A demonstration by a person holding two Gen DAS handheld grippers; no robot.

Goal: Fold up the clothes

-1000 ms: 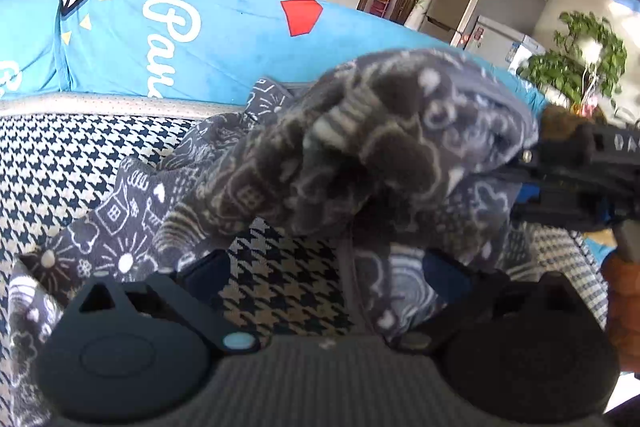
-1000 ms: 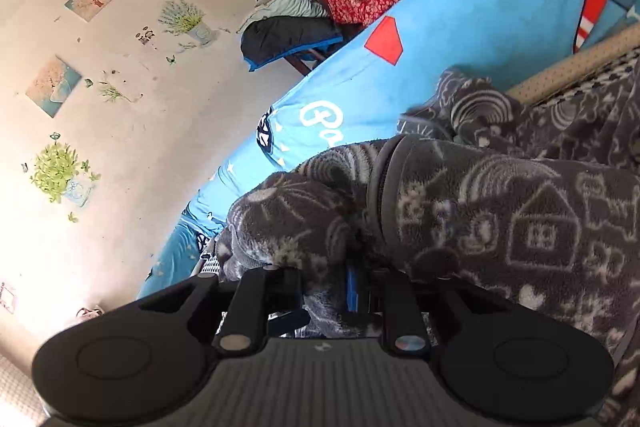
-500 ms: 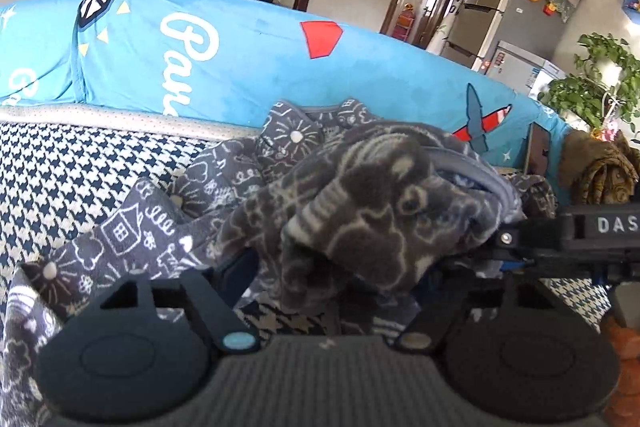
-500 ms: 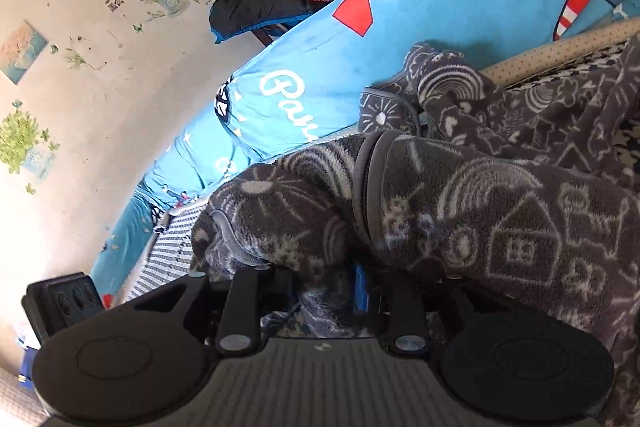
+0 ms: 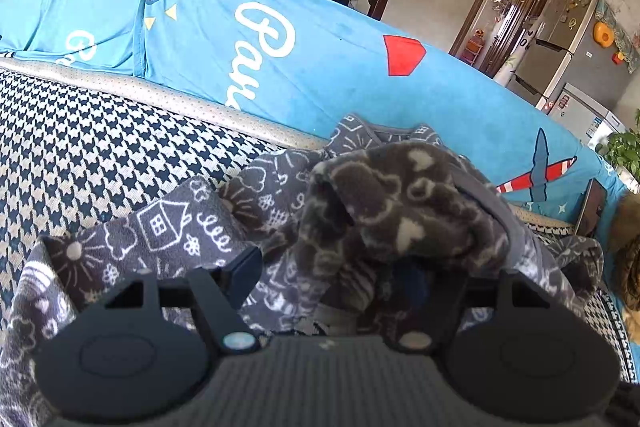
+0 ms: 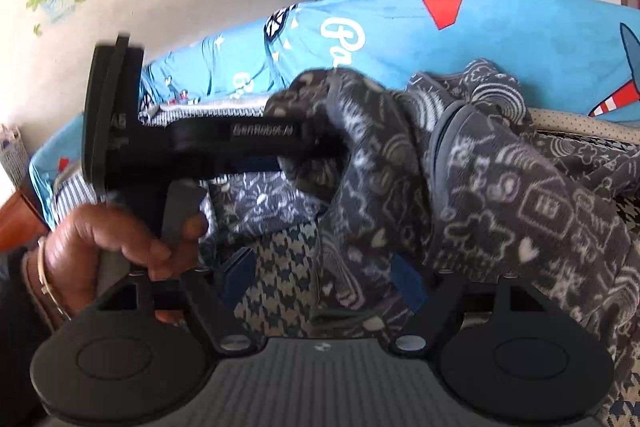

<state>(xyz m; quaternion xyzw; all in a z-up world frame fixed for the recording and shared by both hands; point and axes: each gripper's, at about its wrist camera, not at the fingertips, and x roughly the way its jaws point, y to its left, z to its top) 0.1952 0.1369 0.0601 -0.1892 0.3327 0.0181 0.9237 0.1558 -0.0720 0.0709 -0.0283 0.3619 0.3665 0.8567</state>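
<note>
Right gripper (image 6: 320, 271) jaws just opening, spread, grey fleece garment (image 6: 460, 195) draped ahead; left gripper (image 5: 332, 275) spread, fleece bunched between jaws. Best release fully, flatten fold on sofa.

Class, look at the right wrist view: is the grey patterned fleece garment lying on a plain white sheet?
No: the grey patterned fleece garment lies on a black-and-cream houndstooth cover, with a blue printed sheet behind it.

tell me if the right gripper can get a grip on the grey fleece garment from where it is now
Probably yes. The right gripper has just been opening, and the grey fleece garment hangs right at its fingers with a fold between them. Nothing blocks it; the left gripper is off to the side.
</note>
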